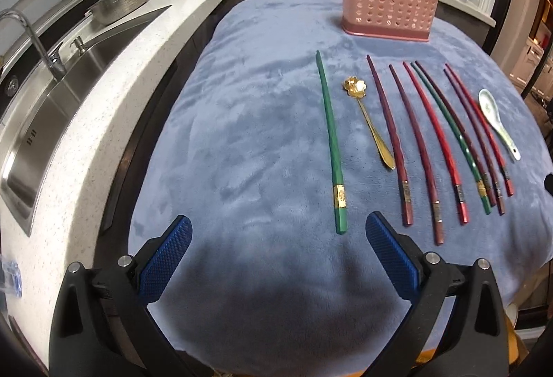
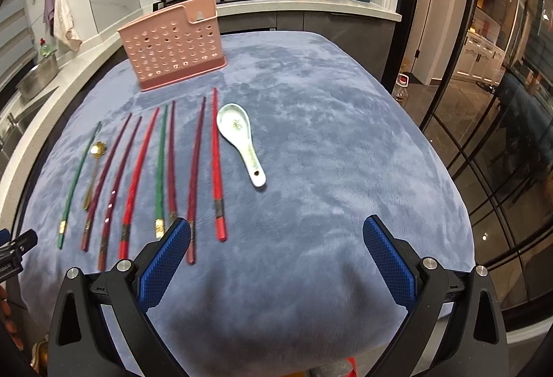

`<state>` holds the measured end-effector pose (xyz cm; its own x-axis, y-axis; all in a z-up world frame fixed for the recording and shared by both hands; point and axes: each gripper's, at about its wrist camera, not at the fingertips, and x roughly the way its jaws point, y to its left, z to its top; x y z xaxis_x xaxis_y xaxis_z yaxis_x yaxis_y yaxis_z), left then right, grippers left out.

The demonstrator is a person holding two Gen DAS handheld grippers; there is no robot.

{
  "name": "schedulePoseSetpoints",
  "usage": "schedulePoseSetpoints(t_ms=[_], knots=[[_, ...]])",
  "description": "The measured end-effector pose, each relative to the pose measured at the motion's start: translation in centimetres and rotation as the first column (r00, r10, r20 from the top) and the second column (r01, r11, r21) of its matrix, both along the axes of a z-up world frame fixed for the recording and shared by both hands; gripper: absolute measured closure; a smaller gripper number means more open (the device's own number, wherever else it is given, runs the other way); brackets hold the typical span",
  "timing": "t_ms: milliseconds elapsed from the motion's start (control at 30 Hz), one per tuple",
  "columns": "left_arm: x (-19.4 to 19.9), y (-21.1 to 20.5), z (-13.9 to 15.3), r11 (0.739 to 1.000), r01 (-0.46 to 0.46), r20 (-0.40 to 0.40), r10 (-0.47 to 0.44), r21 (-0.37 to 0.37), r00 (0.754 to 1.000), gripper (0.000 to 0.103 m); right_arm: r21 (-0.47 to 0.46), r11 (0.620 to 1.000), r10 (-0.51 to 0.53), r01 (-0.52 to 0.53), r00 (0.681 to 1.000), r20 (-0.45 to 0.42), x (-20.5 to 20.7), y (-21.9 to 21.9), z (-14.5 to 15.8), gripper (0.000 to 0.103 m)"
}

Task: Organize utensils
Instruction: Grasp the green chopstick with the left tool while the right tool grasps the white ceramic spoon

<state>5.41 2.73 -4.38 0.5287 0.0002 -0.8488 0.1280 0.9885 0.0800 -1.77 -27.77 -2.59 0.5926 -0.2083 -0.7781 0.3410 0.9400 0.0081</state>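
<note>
Both tongs spread, empty, hovering over the counter's near edge: left tongs [image 1: 278, 232], right tongs [image 2: 276, 232]. Chopsticks [image 2: 217, 166], gold spoon [image 1: 368, 121] and ceramic spoon [image 2: 240, 138] lie mid-counter in a row, ready for picking. Pink holder [image 2: 172, 55] stands upright at the far edge, probably the destination.

cloth [image 1: 262, 121]: blue-grey plush, mottled lighter and darker.
utensil holder [image 1: 385, 5]: pink, a grid of round holes across its wall, darker pink base.
chopsticks right of the gold spoon [image 1: 432, 142]: reds, dark purples, one green; patterned bands near the thick ends.
lone chopstick [image 1: 330, 142] left of the gold spoon: green, gold band.
gold spoon [image 1: 369, 121]: gold, flower-shaped bowl.
ceramic spoon [image 2: 240, 138]: white, greenish motif, perhaps leaves.
gripper pads [image 1: 166, 261]: blue, knurled; black arms.
</note>
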Motion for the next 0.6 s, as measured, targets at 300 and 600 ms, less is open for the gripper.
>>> schedulePoseSetpoints(t_ms=[300,600], knots=[[1.7,-1.8,-2.1,0.998,0.067,-0.031,-0.067,0.010,0.997,0.021,-0.033,0.998,0.050,-0.050,0.999,0.009,3.7,-0.4,-1.8,0.013],[2.6,-1.7,-2.9,0.995,0.074,-0.067,-0.078,-0.064,0.995,0.037,0.169,0.984,0.048,-0.048,0.999,0.004,6.7,-3.0,-3.7,0.048]])
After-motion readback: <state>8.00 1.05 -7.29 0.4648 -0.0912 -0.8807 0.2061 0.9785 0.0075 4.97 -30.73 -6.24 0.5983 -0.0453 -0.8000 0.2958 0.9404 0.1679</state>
